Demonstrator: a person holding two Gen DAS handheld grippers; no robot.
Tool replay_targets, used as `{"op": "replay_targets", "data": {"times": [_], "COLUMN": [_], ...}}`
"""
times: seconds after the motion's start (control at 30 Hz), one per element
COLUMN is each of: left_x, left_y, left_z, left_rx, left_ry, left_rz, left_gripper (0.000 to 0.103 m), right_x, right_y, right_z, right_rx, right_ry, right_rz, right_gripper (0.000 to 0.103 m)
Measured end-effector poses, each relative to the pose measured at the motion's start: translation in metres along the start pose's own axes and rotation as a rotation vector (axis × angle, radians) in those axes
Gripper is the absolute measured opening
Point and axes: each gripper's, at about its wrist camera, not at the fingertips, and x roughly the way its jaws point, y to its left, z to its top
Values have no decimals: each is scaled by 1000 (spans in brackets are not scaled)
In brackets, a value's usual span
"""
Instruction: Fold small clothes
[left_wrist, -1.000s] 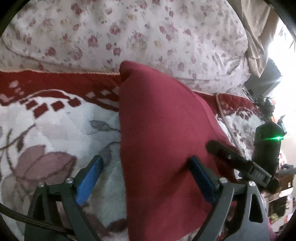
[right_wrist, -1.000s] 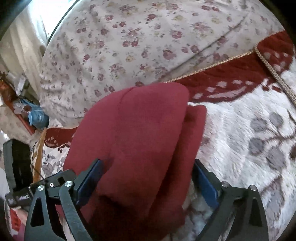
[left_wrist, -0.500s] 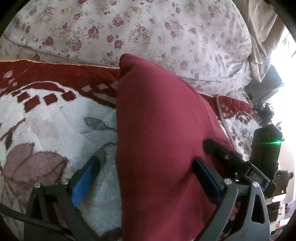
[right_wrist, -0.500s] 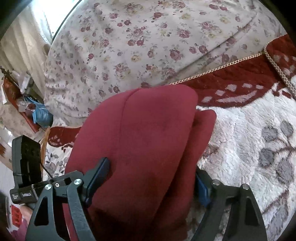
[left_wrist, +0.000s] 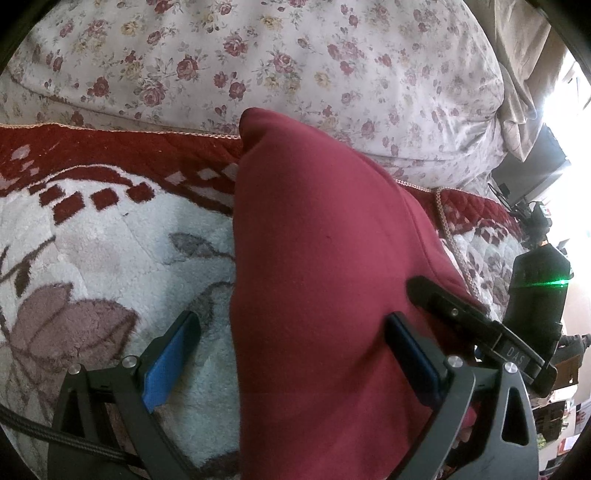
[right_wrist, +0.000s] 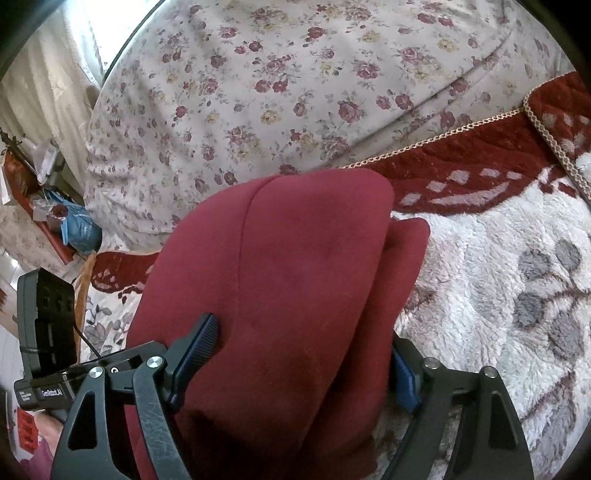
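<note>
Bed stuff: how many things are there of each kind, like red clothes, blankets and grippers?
Red clothes: 1, the folded garment
Blankets: 1, the fluffy blanket with red border
Flowery covers: 1, the floral quilt behind
Grippers: 2, the left gripper and the right gripper
Total: 5

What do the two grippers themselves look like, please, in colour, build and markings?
Both the left gripper and right gripper have black open-frame fingers with silver bolts and blue pads. A braided black cable runs off the left gripper. A white label reading GenRobot.AI shows beside the right.
</note>
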Motion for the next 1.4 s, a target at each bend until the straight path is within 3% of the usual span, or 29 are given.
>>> {"op": "replay_targets", "data": {"times": [0.1, 0.13, 0.17, 0.2, 0.27, 0.37, 0.47, 0.7, 0.83, 0.93, 1.0, 1.07, 1.13, 1.2, 1.23, 1.33, 1.4], "left_x": [0, 0, 0, -1, -7, -22, -46, -119, -116, -116, -124, -135, -141, -144, -142, -132, -129], "left_y": [0, -1, -4, -6, -13, -13, -15, -23, -12, -3, -6, -13, -20, -23, -22, -16, -11], "left_z": [0, -1, -2, -3, -6, -7, -11, -60, -102, -112, -110, -107, -105, -106, -106, -106, -106], "left_rx": [4, 9, 22, 35, 68, 65, 49, 99, 81, 64, 72, 93, 113, 141, 150, 168, 173], "left_ry": [0, -2, 0, 5, -16, -36, -49, -63, -2, -24, -58, -139, -215, -258, -258, -239, -225], "left_rz": [0, -4, -19, -40, -8, -23, -44, 48, 117, 166, 176, 214, 256, 289, 301, 362, 358], "left_gripper": [100, 94, 77, 72, 63, 48, 45, 45, 51, 60, 66, 78, 86, 88, 88, 88, 88], "right_x": [0, -1, -2, -2, -5, -11, -21, -37, -39, -64, -89, -112, -124, -125, -122, -97, -73], "right_y": [1, 2, 3, 5, 11, 25, 37, 73, 83, 83, 80, 84, 96, 116, 125, 145, 143], "right_z": [0, 0, 0, 0, 0, 1, 1, -29, -58, -69, -70, -69, -68, -68, -67, -73, -81], "right_rx": [-3, -6, -15, -23, -45, -84, -88, -127, -137, -165, -135, -131, -172, -243, -277, -362, -381], "right_ry": [-3, -6, -12, -15, -24, -33, -34, 81, 188, 142, 87, 30, -4, -20, -12, 48, 98], "right_rz": [-3, -5, -8, -13, -24, -21, 38, 135, 19, -70, -60, -40, -25, -13, -12, -38, -128], "right_gripper": [85, 83, 80, 78, 68, 61, 61, 62, 68, 73, 74, 74, 75, 74, 72, 48, 42]}}
